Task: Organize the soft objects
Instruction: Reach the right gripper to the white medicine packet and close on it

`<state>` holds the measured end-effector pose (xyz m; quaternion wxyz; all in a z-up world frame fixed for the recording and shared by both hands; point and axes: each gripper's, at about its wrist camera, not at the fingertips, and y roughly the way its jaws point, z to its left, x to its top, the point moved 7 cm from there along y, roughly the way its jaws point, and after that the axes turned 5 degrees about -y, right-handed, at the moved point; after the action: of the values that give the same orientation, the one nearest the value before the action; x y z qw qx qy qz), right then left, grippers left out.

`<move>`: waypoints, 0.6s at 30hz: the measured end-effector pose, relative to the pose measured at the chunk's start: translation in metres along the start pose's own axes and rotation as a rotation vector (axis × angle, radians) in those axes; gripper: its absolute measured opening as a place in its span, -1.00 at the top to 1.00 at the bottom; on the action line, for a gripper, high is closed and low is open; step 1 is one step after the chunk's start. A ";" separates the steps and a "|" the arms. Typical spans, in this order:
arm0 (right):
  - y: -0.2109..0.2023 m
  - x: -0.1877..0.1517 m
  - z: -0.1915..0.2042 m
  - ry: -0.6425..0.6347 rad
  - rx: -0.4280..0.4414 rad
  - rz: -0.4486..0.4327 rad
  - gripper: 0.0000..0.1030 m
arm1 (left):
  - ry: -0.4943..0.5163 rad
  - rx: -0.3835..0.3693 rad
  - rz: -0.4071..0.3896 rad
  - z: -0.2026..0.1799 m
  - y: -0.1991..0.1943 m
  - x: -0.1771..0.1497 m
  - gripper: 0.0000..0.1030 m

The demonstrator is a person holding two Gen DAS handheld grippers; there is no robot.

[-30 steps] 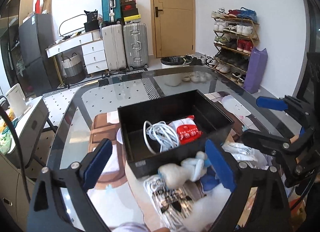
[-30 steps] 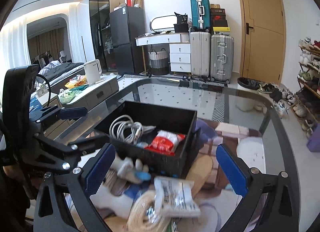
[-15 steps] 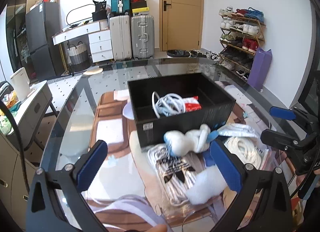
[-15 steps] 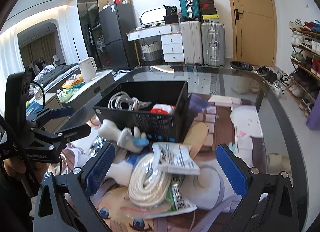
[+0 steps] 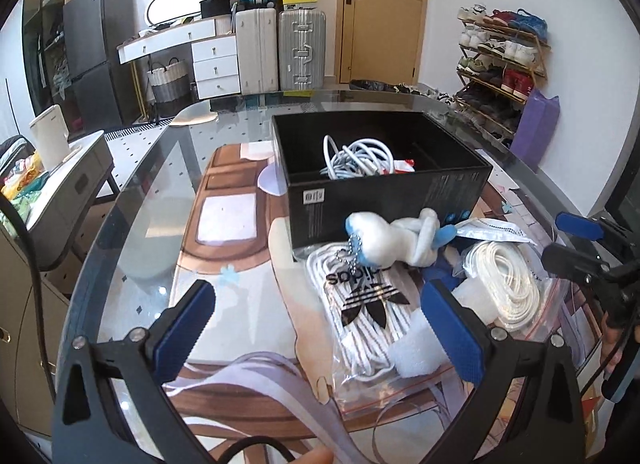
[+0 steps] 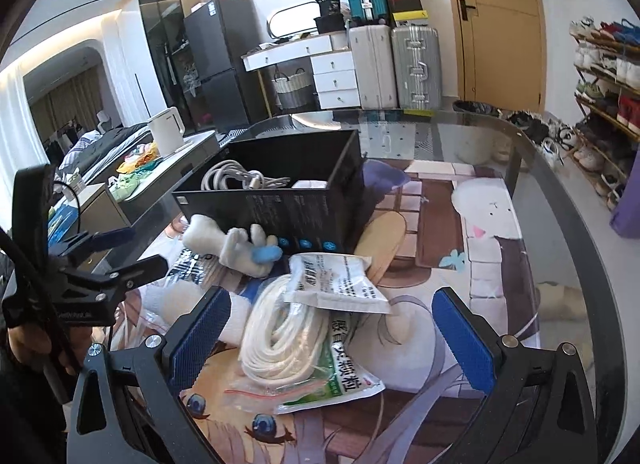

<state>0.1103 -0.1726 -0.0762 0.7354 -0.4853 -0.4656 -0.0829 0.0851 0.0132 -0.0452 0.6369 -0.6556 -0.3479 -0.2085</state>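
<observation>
Two items boxed, several soft things waiting on the table.

Nearest, both the left gripper point(image 5: 320, 328) and right gripper point(image 6: 332, 332) hang with fingers spread wide, holding nothing. Beyond them on the glass-topped table point(image 5: 132, 224) lie a clear bag of white laces point(image 5: 364, 312), a coil of white rope point(image 6: 280, 328), flat white sachets point(image 6: 336, 284) and a white-and-blue plush toy point(image 5: 396, 236) leaning against the black cardboard box point(image 5: 384, 192). Farther in, the box holds only a white cable bundle point(image 5: 356, 156) and a red packet point(image 5: 404, 165).

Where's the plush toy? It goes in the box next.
Both views: the plush toy lies outside the box, against its front wall, atop the bagged laces.
</observation>
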 end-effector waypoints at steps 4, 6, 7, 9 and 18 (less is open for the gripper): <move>0.011 0.003 -0.006 0.022 0.016 0.021 -0.99 | -0.002 -0.014 0.019 -0.001 0.005 -0.003 -1.00; 0.017 0.006 -0.008 0.035 0.025 0.031 -0.99 | -0.002 -0.016 0.024 -0.001 0.007 -0.004 -1.00; 0.020 0.007 -0.009 0.040 0.028 0.039 -0.99 | -0.003 -0.019 0.026 -0.002 0.007 -0.003 -1.00; 0.027 0.010 -0.012 0.051 0.037 0.053 -0.99 | -0.012 -0.026 0.034 -0.002 0.010 -0.003 -1.00; 0.051 0.010 -0.016 0.074 0.048 0.121 -0.90 | -0.022 -0.044 0.058 -0.004 0.018 -0.002 -1.00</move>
<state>0.1551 -0.1555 -0.1027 0.7671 -0.4914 -0.4099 -0.0450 0.0978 0.0098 -0.0589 0.6244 -0.6815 -0.3308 -0.1904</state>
